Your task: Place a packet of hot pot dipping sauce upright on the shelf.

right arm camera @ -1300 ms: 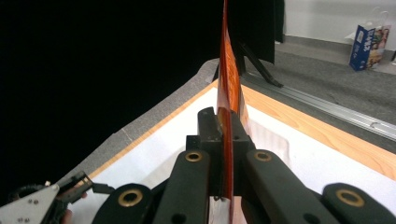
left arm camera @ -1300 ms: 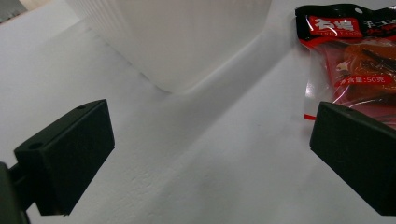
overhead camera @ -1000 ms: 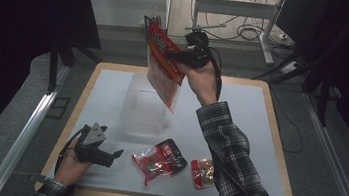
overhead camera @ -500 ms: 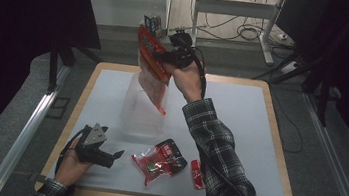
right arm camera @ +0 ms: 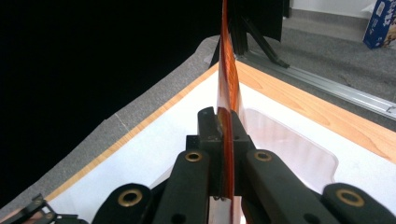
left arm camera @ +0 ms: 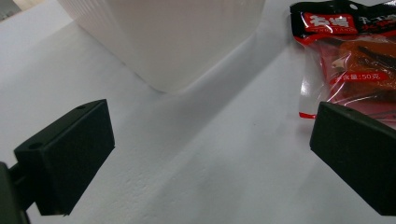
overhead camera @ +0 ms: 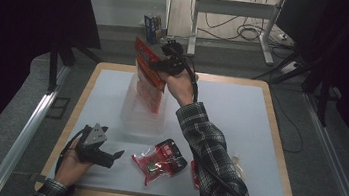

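Observation:
My right gripper (overhead camera: 163,60) is shut on the top edge of an orange-red snack bag (overhead camera: 149,77), which hangs over a clear plastic container (overhead camera: 142,117) at the table's middle. In the right gripper view the jaws (right arm camera: 225,128) pinch the bag (right arm camera: 228,79) edge-on, with the container (right arm camera: 292,147) below. My left gripper (overhead camera: 115,154) rests open near the front left of the table. Between its jaws (left arm camera: 210,158) lies bare table, with the container's corner (left arm camera: 177,42) ahead and a red snack packet (left arm camera: 350,60) to the right.
The red packet (overhead camera: 160,159) lies in front of the container. A second red packet (overhead camera: 195,173) is partly hidden by the sleeve, and a pale one (overhead camera: 237,166) lies beside it. The white mat (overhead camera: 240,116) has a wooden border.
The right gripper has carried the bag leftward and a little lower, so it now hangs over the container. The left gripper has stayed put.

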Demonstrator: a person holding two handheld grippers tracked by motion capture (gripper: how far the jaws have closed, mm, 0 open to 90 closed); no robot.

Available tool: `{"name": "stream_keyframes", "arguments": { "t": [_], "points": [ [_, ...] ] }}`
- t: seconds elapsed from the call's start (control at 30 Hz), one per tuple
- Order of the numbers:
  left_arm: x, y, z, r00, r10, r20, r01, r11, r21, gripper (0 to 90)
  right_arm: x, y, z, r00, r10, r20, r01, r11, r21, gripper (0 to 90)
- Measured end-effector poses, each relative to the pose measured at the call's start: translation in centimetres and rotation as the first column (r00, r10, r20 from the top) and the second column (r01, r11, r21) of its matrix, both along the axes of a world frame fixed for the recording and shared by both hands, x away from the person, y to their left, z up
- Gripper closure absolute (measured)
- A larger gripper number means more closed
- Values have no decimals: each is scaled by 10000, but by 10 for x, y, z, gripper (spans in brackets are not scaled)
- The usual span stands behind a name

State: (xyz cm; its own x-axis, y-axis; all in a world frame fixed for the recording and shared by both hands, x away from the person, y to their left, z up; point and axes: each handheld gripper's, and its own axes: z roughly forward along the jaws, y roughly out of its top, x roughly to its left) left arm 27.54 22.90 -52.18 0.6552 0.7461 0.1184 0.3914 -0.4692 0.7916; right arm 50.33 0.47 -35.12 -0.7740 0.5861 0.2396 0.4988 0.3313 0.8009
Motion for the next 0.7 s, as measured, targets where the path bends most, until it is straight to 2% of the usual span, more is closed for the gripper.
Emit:
{"name": "stream_keyframes", "arguments": {
  "t": [0.17, 0.2, 0.3, 0.4, 0.53, 0.7],
  "points": [
    [0, -1, 0, 10000, -7, -41, 7, 10000, 34, 0, 2, 2, -9, 9999, 147, -10, -147, 9999, -32, 881],
    [0, -1, 0, 10000, -72, -32, 72, 9998, 159, 0, 4, 2, -11, 9999, 112, -96, -111, 9999, 17, 881],
    [0, -2, 0, 10000, -92, -32, 92, 9999, 109, 0, 8, -1, -20, 9994, -14, -334, 13, 10000, -53, 879],
    [0, -3, -1, 9999, -104, -50, 105, 9999, 137, 0, 11, -4, -23, 9985, 65, -541, -55, 9998, 190, 876],
    [0, -3, -1, 9999, -117, -55, 118, 9998, 145, 0, 11, -4, -21, 9995, 17, -320, -22, 9999, -160, 847],
    [0, -3, -1, 9998, -175, -67, 177, 9995, 280, 0, 5, 0, -14, 9981, -129, 608, 192, 9945, -1032, 634]
  ]
}}
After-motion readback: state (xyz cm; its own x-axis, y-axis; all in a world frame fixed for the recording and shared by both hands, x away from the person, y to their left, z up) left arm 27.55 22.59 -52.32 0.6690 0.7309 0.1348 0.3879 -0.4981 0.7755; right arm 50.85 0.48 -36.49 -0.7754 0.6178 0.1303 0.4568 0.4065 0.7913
